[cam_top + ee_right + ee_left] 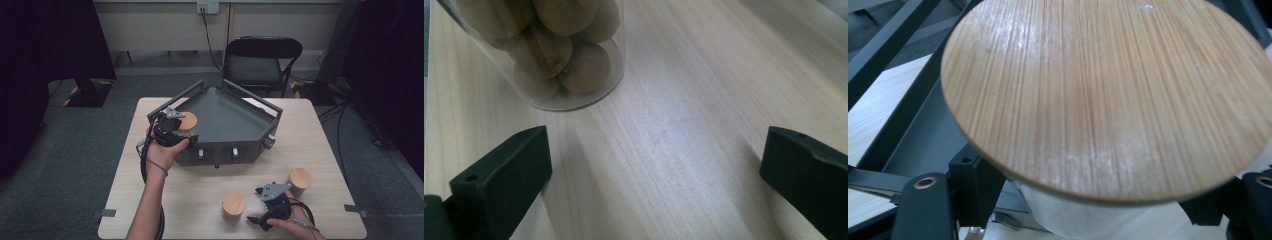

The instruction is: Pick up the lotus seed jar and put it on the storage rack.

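Observation:
A glass jar with a round bamboo lid hangs over the left rim of the dark grey tray, and my left gripper is shut on it. In the left gripper view the lid looms close, the clear jar body sits between the black jaws, and my left gripper clamps its sides. My right gripper rests open on the table between two more lidded jars. The right gripper view has my right gripper gaping over bare wood, with a jar of brown round pieces ahead to the left.
The tray has raised black rails along its sides and stands at the back middle of the light wooden table. A black folding chair stands behind the table. Dark curtains flank the room.

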### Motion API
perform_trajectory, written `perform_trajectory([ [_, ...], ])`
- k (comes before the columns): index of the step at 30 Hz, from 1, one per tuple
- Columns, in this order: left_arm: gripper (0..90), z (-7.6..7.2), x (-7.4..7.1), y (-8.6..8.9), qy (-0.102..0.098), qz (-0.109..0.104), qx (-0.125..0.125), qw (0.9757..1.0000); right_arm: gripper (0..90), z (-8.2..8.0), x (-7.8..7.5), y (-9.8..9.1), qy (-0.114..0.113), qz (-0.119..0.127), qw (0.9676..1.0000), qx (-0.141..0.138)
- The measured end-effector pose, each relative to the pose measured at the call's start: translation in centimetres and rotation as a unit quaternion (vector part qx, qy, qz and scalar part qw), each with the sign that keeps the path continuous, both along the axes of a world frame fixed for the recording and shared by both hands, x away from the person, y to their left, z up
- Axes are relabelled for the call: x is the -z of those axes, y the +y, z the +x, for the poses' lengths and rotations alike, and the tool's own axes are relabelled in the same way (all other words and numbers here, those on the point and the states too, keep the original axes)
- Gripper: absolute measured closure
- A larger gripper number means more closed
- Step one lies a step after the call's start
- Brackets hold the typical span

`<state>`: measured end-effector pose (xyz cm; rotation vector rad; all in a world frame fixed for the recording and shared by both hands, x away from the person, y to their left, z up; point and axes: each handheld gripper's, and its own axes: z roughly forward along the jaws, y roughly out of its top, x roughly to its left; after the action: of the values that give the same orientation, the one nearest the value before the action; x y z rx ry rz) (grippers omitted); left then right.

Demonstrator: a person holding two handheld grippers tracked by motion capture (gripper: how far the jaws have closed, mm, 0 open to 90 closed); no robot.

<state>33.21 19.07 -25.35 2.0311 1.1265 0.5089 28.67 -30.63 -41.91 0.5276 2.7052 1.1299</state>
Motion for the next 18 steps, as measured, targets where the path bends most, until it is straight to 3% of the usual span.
perform_trajectory([
  [18,25.1,2.4,0.9,-0.5,0.002,0.007,-0.030,0.9995,0.0,0.0,0.0,0.0,0.000,0.000,1.0000,-0.001],
])
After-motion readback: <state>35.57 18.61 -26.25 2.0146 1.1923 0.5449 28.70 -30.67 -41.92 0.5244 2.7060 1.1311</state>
